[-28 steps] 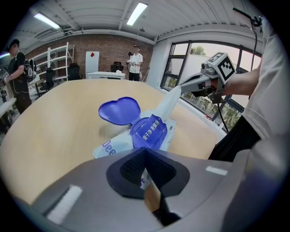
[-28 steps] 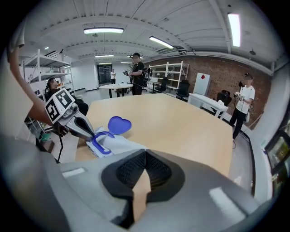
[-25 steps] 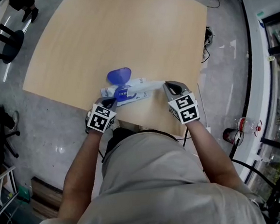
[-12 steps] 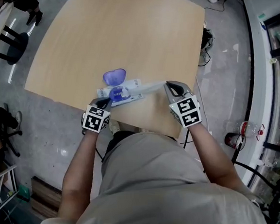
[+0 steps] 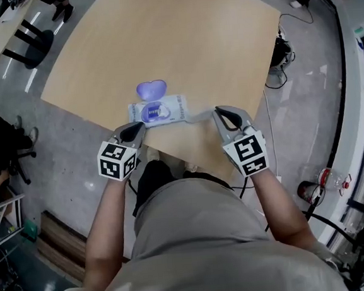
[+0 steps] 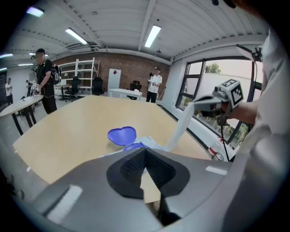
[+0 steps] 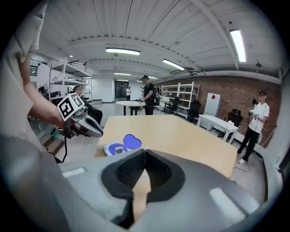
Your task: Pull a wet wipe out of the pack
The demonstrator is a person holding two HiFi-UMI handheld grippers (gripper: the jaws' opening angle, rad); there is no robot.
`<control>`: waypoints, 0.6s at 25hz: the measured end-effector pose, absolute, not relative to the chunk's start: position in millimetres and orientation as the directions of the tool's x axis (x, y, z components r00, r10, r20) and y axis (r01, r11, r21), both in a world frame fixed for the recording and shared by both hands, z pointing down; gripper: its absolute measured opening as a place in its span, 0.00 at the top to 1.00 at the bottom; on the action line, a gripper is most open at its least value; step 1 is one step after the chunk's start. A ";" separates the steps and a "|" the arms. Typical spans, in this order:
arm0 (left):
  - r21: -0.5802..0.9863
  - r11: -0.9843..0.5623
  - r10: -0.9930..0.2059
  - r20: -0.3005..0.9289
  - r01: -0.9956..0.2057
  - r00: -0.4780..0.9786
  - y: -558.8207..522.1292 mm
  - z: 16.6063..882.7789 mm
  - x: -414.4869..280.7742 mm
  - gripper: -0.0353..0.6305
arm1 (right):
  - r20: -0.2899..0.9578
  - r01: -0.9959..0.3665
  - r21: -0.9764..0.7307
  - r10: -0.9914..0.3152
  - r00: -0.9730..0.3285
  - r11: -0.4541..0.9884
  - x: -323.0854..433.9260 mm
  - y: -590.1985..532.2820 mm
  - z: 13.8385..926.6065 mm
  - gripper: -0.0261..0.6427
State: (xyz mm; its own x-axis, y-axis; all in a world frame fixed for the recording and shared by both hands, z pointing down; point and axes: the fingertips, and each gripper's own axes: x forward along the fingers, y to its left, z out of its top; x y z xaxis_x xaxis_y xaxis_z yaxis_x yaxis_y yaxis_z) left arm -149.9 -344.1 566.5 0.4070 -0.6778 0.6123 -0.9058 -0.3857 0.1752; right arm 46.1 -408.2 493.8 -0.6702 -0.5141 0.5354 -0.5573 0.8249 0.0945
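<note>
Right hand-held gripper (image 5: 218, 113) clamps thin white wet wipe (image 5: 199, 115) stretched from blue-lidded white plastic pack (image 5: 172, 107); left hand-held gripper (image 5: 140, 127), jaws closed, sits at pack's near-left corner, contact unclear.

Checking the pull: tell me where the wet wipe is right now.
In the head view the wet wipe stretches from the open pack, near the front edge of the table, rightward to the right gripper, which is shut on its end.
</note>
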 end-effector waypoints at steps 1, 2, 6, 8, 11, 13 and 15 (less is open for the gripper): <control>0.181 -0.395 -0.691 0.588 -0.901 0.421 -339.7 554.0 -141.8 0.94 | 0.526 -0.549 0.088 -0.507 -0.683 0.831 46.9 -405.8 490.9 0.96; 0.184 -0.405 -0.701 0.566 -0.896 0.433 -334.3 542.2 -133.4 0.94 | 0.517 -0.542 0.079 -0.499 -0.695 0.837 48.0 -403.2 488.1 0.96; 0.165 -0.436 -0.723 0.522 -0.885 0.453 -309.2 504.6 -112.0 0.94 | 0.483 -0.508 0.026 -0.456 -0.747 0.861 48.1 -389.5 478.6 0.96; 0.154 -0.447 -0.735 0.499 -0.881 0.459 -300.9 486.6 -107.5 0.94 | 0.466 -0.493 0.018 -0.444 -0.766 0.870 45.7 -382.9 472.0 0.96; 0.134 -0.477 -0.741 0.470 -0.869 0.479 -288.1 463.7 -97.2 0.94 | 0.445 -0.486 0.017 -0.442 -0.779 0.874 45.6 -370.3 461.0 0.96; 0.133 -0.498 -0.740 0.450 -0.857 0.500 -279.4 449.9 -90.1 0.94 | 0.431 -0.488 0.021 -0.449 -0.783 0.873 47.0 -359.7 451.3 0.96; 0.123 -0.516 -0.744 0.426 -0.848 0.515 -269.9 435.6 -86.1 0.94 | 0.422 -0.487 0.031 -0.454 -0.785 0.873 47.3 -345.8 441.2 0.96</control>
